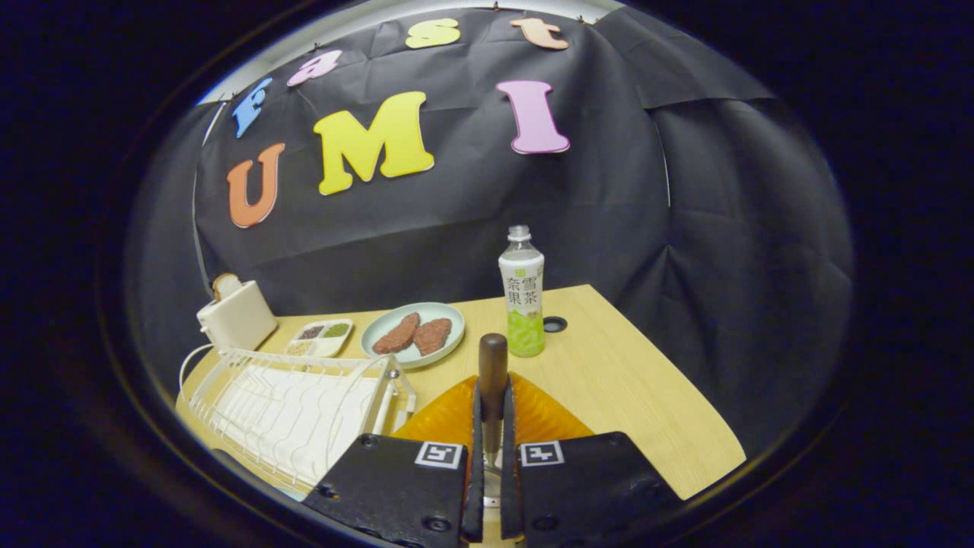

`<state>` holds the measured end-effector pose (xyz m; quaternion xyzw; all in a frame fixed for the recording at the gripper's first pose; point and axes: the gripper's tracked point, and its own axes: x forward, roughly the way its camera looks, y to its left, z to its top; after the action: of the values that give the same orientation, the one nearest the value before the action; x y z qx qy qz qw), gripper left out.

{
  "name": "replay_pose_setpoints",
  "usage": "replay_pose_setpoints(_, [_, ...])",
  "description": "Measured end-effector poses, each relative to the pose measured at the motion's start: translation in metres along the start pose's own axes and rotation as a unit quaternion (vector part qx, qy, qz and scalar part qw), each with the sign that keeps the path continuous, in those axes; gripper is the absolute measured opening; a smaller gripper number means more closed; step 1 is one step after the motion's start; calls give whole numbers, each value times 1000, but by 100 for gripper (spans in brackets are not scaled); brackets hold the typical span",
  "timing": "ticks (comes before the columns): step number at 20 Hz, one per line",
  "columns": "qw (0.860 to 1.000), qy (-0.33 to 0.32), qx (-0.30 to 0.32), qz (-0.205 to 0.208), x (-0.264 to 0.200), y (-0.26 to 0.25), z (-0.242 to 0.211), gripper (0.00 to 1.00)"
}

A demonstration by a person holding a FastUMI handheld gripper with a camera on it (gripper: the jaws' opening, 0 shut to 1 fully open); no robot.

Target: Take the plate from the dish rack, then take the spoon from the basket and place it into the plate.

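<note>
1. At the far left of the table [609, 380] stands a cream toaster [236, 313] with a piece of bread in its slot, close to the black cloth wall.
2. Near it, on the left, the white wire dish rack [293, 407] sits on a white tray; no plate stands in its slots.
3. Just behind the rack lies a small white divided dish [321, 337] with dark and green fillings.
4. To its right is a pale green plate [413, 332] carrying two brown patties [415, 333].
5. The gripper [491, 426] has its two black fingers [411, 479] drawn narrow and pressed on the spoon [492, 380], which stands upright between them.
6. The spoon has a dark brown wooden handle with a rounded top and a metal stem lower down; its bowl is hidden between the fingers.
7. Right under and behind the fingers lies an amber ribbed plate [533, 415], partly covered by them.
8. Beyond the spoon and slightly right stands a capped drink bottle [522, 304] with green liquid, close to the amber plate's far rim.
9. A small dark hole [555, 324] shows in the tabletop just right of the bottle.
10. The right side of the table is bare wood out to its far and right edges.
</note>
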<state>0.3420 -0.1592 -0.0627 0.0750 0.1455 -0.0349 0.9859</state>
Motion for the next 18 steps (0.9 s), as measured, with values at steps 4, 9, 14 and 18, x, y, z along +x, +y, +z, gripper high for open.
replay_pose_setpoints(4, [996,-84,-19,-38,-45,-9,40,14])
replay_pose_setpoints(9, [988,-139,-61,-34,-119,20,60,14])
replay_pose_setpoints(14, [986,-150,-67,-8,-179,62,31,14])
replay_pose_setpoints(18, [990,-129,-58,11,-208,97,-23,14])
